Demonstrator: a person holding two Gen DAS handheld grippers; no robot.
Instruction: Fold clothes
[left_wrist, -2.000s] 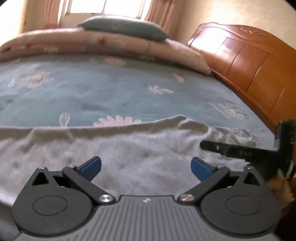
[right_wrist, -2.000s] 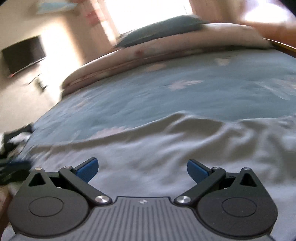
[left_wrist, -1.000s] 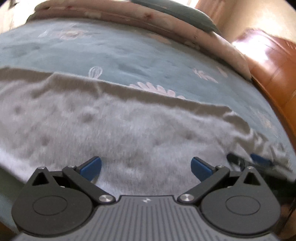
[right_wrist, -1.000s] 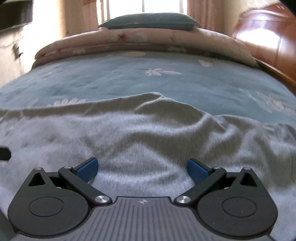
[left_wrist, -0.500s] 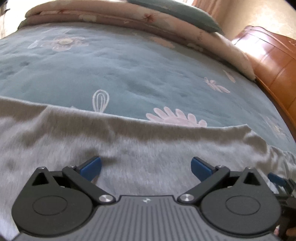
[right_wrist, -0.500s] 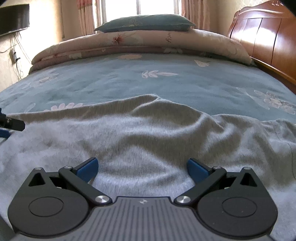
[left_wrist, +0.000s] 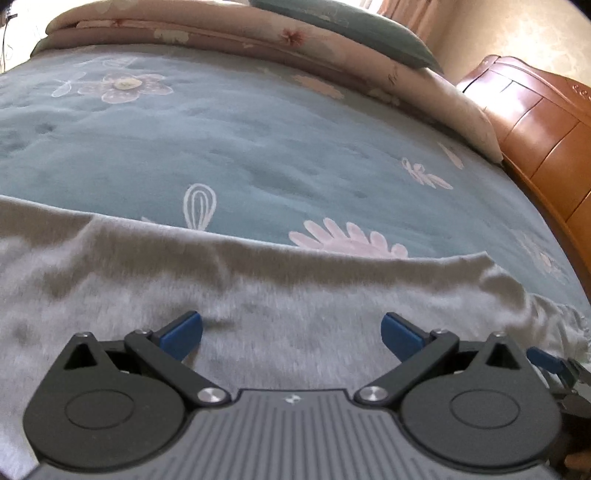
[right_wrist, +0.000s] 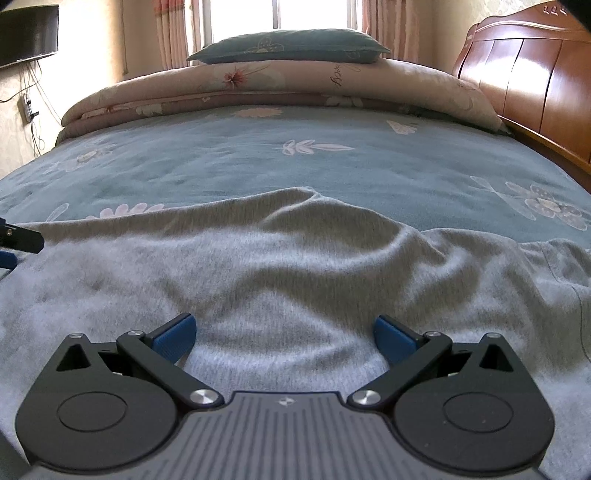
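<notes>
A grey garment (left_wrist: 280, 295) lies spread across the near part of the bed, wrinkled, with its far edge running across the blue blanket; it also fills the near half of the right wrist view (right_wrist: 295, 266). My left gripper (left_wrist: 291, 334) is open and empty, low over the cloth. My right gripper (right_wrist: 282, 338) is open and empty, low over the cloth too. A blue fingertip (left_wrist: 545, 360) of the right gripper shows at the right edge of the left wrist view. A dark finger (right_wrist: 20, 238) of the left gripper shows at the left edge of the right wrist view.
The bed has a blue flowered blanket (right_wrist: 295, 162). A folded pink quilt (right_wrist: 280, 83) with a teal pillow (right_wrist: 291, 46) on it lies at the far end. A wooden headboard (right_wrist: 532, 74) stands on the right. A wall TV (right_wrist: 27, 35) hangs at the left.
Both grippers swung from looking sideways to facing the far end of the bed and came down closer to the grey garment. Both stayed open. The garment has not visibly moved.
</notes>
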